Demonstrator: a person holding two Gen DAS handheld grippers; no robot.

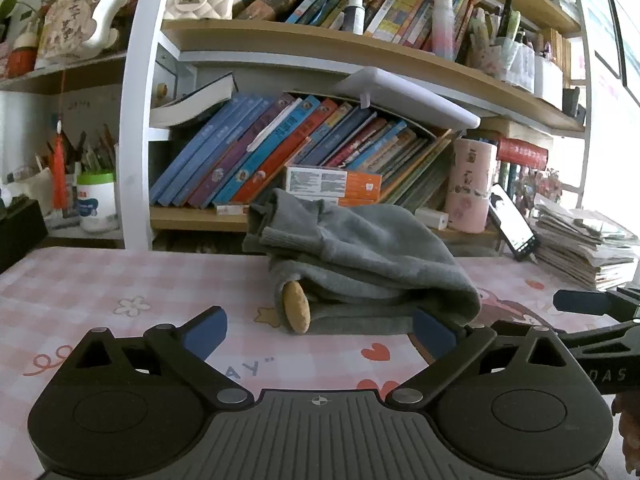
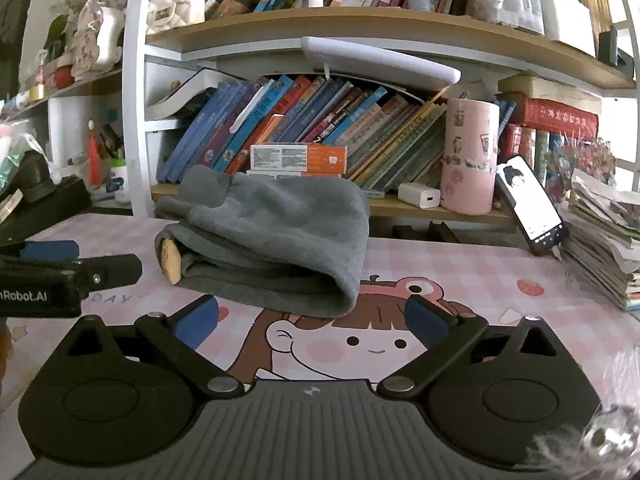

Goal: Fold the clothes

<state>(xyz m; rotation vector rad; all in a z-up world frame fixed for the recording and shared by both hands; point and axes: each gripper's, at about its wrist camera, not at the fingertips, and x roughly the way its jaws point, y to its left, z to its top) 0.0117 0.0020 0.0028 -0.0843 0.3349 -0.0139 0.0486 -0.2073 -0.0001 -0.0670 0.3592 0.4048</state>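
Clothing lies folded ahead of both tools: a grey fleece garment (image 1: 360,264) doubled into a thick, soft bundle on the pink checked cartoon-print table mat (image 1: 120,280), with a tan oval patch (image 1: 296,307) showing at its open end. The left gripper (image 1: 320,330), black with blue pads, has its jaws spread wide and nothing between them; the bundle sits just beyond its fingertips, and the drooping corner of the fleece lies against or just over the pad on that view's right side, though whether they touch cannot be told. The right gripper (image 2: 310,318), of the same make, is likewise spread wide and empty, with the garment (image 2: 276,232) just past its tips and shifted toward its left finger; the fold's rounded edge points at the gap between the pads. Beyond the bundle stand a wooden bookshelf of leaning coloured books (image 2: 320,128), a pink printed cylinder (image 2: 470,156) and, further right of the right gripper, a propped black smartphone (image 2: 530,204) beside a stack of papers (image 2: 604,232).
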